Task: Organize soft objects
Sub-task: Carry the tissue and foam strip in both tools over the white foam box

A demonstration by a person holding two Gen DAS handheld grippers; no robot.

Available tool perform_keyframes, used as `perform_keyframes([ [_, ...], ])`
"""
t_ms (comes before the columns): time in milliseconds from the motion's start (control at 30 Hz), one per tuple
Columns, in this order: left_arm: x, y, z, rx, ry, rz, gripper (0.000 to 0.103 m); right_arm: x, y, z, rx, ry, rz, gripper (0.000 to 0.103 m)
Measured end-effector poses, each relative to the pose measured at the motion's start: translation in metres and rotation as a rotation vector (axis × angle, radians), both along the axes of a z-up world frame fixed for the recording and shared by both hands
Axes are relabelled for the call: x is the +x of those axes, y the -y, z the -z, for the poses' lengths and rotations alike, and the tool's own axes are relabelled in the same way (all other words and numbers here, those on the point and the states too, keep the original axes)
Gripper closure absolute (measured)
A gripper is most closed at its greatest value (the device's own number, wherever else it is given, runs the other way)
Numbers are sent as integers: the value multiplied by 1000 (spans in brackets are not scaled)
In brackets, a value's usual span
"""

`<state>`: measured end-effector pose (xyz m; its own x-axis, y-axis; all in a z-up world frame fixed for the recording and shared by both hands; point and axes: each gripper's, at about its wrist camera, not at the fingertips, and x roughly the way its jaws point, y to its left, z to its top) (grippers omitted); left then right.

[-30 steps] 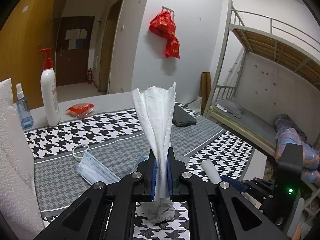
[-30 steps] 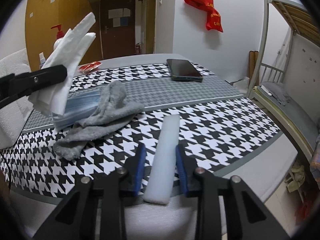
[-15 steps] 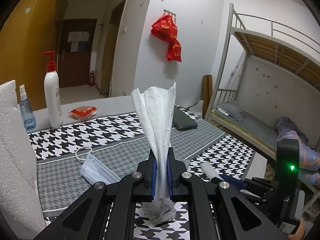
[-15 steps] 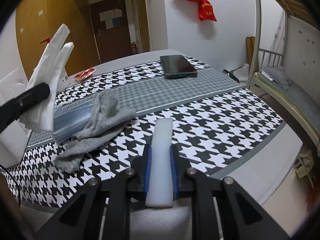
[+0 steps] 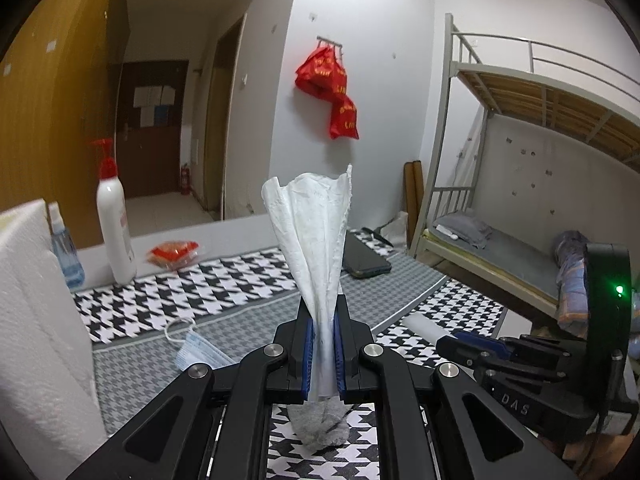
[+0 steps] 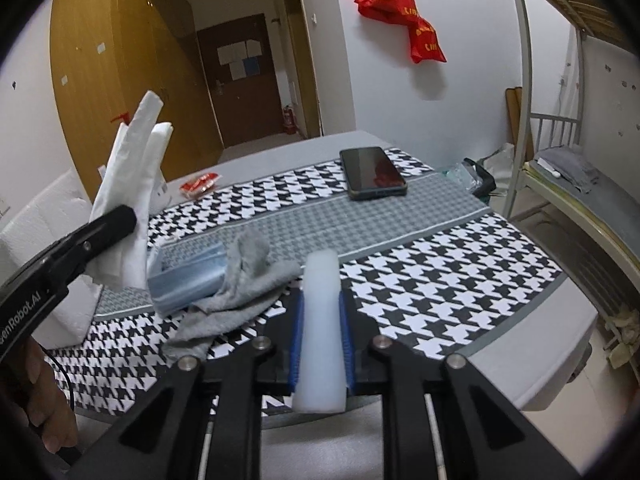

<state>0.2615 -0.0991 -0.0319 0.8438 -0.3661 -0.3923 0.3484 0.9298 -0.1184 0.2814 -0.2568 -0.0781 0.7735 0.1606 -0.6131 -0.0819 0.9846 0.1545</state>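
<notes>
Left gripper (image 5: pixel 323 350) was clamped on a crumpled white paper tissue (image 5: pixel 316 232), pinched low so the loose end fanned upward, clear of the black-and-white houndstooth tablecloth (image 6: pixel 440 276). Right gripper (image 6: pixel 322 354) was closed on a white translucent soft bar (image 6: pixel 322 320), held lengthwise between the blue pads, above the cloth's near edge. On the cloth, left of the bar, a grey fabric rag (image 6: pixel 240 280) lay half over a blue surgical mask (image 6: pixel 186 284). Black phone (image 6: pixel 374 172) lay at the cloth's far side. Judgement: both items lifted for sorting; no destination visible.
</notes>
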Motion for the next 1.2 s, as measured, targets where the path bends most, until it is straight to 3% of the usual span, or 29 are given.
perform_keyframes([
  [533,-51,-28,-56,20,132,-25,93,-39,-22,-58,52,185,-99,82],
  [1200,-81,-90,-75,23,167,-168,93,-44,-68,-79,72,238,-236,82],
])
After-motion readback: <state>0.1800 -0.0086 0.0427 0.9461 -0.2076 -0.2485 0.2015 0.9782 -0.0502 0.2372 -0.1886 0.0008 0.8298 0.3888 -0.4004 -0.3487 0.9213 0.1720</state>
